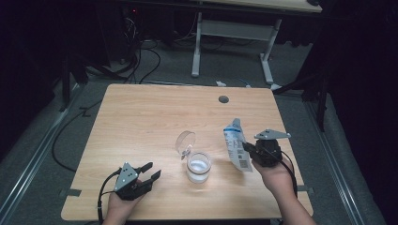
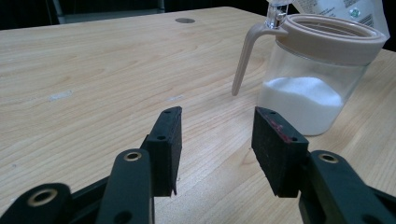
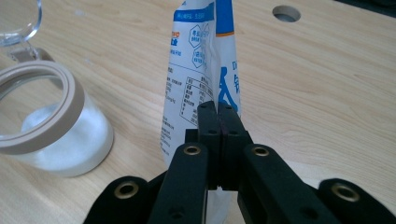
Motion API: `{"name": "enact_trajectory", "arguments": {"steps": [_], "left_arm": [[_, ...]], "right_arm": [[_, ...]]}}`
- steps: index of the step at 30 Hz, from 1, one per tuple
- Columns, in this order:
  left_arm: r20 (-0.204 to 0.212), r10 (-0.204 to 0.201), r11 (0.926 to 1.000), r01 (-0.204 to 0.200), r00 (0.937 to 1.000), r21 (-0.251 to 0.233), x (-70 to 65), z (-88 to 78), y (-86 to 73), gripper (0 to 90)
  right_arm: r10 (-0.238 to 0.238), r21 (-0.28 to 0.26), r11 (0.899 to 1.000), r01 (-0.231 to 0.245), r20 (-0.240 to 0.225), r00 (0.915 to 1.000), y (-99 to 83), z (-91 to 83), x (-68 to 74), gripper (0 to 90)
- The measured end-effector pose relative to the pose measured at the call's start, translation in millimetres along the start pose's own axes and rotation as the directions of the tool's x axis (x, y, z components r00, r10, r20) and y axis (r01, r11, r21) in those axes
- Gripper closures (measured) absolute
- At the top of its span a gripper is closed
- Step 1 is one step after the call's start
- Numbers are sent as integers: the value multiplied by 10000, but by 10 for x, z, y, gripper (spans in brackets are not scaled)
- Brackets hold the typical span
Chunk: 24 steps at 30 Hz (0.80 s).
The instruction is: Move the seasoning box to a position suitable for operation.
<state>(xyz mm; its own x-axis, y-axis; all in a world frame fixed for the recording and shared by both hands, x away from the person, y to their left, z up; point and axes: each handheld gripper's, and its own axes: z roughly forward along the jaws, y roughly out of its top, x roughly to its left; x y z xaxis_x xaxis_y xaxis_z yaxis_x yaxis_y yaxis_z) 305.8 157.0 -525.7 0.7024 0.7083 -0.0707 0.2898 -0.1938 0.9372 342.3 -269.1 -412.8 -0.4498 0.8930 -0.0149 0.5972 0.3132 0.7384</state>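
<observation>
Both tongs are working: right gripper (image 1: pixel 247 149) is pinching the salt pouch (image 1: pixel 236 150) upright, likely for pouring into the open jar (image 1: pixel 198 167) beside it. Left gripper (image 1: pixel 150 171) is idling, jaws apart and empty, jar just ahead.

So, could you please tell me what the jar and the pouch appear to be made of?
Clear round jar: looks like glass or clear plastic, since the white powder shows through; its beige rim looks like matte plastic. White-and-blue printed pouch: probably thin glossy plastic film, creased.
</observation>
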Motion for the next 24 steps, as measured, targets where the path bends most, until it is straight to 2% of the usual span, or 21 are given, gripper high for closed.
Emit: {"name": "enact_trajectory", "arguments": {"steps": [5, 7, 12, 19, 20, 22, 24], "left_arm": [[-72, 129, 9999, -129, 9999, 85, -9, -7, 6, 535], [-72, 81, 9999, -80, 9999, 146, -10, -10, 5, 537], [-222, 15, 9998, -10, 9998, 213, -16, -19, 12, 554], [-445, 61, 9996, -49, 9990, 269, -5, -38, 12, 553], [-483, 34, 9996, -20, 9988, 289, -2, -45, 11, 553], [-562, 12, 9995, 6, 9984, 317, 2, -51, 9, 550], [-707, -225, 9995, 241, 9972, 212, 9, -62, 29, 551]], "right_arm": [[196, -591, 9981, -191, 65, 9998, -90, -8, -26, 900], [283, -839, 9961, -285, -46, 9996, -126, -5, -36, 900], [356, -1564, 9870, -368, -103, 9993, -224, -11, -39, 900], [581, -2682, 9613, -635, -282, 9979, -455, 47, -51, 900], [581, -2682, 9613, -635, -282, 9979, -455, 47, -51, 900], [710, -3046, 9493, -783, -350, 9969, -546, 79, -82, 900], [766, -3293, 9404, -849, -381, 9963, -603, 106, -119, 900]]}}
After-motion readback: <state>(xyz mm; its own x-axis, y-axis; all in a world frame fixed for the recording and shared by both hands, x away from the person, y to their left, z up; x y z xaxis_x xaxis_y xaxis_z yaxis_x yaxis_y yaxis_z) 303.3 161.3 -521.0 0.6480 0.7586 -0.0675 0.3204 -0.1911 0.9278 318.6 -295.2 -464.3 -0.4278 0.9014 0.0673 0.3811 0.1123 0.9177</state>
